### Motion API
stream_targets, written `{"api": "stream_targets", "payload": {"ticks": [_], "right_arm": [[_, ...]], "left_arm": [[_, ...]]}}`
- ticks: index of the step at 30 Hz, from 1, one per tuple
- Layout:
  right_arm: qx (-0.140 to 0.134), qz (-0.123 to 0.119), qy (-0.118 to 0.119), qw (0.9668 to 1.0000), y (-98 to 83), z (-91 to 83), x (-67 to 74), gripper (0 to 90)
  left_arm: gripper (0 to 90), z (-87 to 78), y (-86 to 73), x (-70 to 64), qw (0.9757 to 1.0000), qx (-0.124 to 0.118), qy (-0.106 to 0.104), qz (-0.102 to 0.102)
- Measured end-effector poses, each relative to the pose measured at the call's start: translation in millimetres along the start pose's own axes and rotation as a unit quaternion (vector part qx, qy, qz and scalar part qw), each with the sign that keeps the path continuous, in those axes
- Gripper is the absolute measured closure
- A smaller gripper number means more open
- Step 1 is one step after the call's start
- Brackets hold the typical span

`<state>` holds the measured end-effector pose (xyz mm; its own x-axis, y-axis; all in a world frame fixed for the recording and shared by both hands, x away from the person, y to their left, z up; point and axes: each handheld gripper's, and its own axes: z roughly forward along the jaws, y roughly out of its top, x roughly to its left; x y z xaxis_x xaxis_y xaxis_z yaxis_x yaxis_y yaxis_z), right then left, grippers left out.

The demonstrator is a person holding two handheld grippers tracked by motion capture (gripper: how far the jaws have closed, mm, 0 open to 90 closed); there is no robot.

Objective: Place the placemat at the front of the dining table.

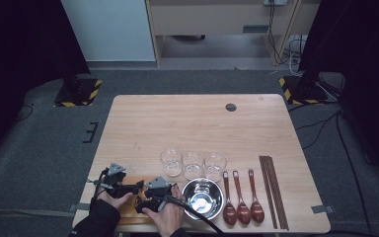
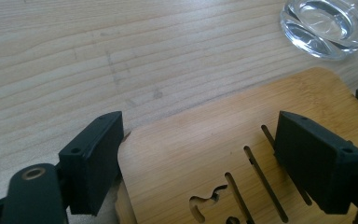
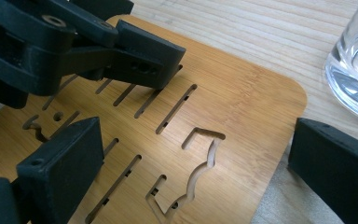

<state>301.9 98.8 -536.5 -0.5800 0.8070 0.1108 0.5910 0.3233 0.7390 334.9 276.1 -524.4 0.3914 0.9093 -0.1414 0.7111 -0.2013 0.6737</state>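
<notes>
Bamboo, pale brown and flat, with rounded corners, cut-through slots and irregular cut-outs: this slotted board (image 2: 223, 154) lies on the light wooden table (image 1: 197, 123) at its near edge, directly under both grippers. No brand, label or legible writing appears on the board or on either tool.

Left gripper (image 2: 198, 158): jaws stand wide apart. The left jaw sits at the board's corner edge, the other over the slotted area; whether either pad touches the wood cannot be told. No clamping is visible.

Right gripper (image 3: 191, 172): jaws likewise wide apart, one over the slots, the other just beyond the board's rounded edge, straddling it without a visible grip. The left gripper's black jaw lies across the board just ahead of it.

A clear round glass (image 3: 354, 70) stands on the table just beyond the board, ahead of the right gripper.
</notes>
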Motion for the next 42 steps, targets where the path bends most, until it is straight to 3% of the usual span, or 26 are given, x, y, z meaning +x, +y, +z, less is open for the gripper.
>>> {"api": "stream_targets", "payload": {"ticks": [12, 17, 42], "right_arm": [[-0.015, -0.006, 0.0, 0.9999, 0.7, -0.9, 2.3, 7.3], [-0.012, -0.009, -0.002, 0.9999, 1.8, -1.6, 3.1, 7.4], [-0.026, -0.033, 0.001, 0.9991, 15.6, -14.6, 5.6, 7.4]], "left_arm": [[16.5, -2.4, 2.9, 3.6, 0.9997, 0.009, 0.007, -0.022], [16.5, -3.9, 3.8, 2.8, 0.9997, 0.01, 0.008, -0.023], [16.5, -20.8, 10.2, 2.6, 0.9991, -0.01, 0.007, -0.04]]}}
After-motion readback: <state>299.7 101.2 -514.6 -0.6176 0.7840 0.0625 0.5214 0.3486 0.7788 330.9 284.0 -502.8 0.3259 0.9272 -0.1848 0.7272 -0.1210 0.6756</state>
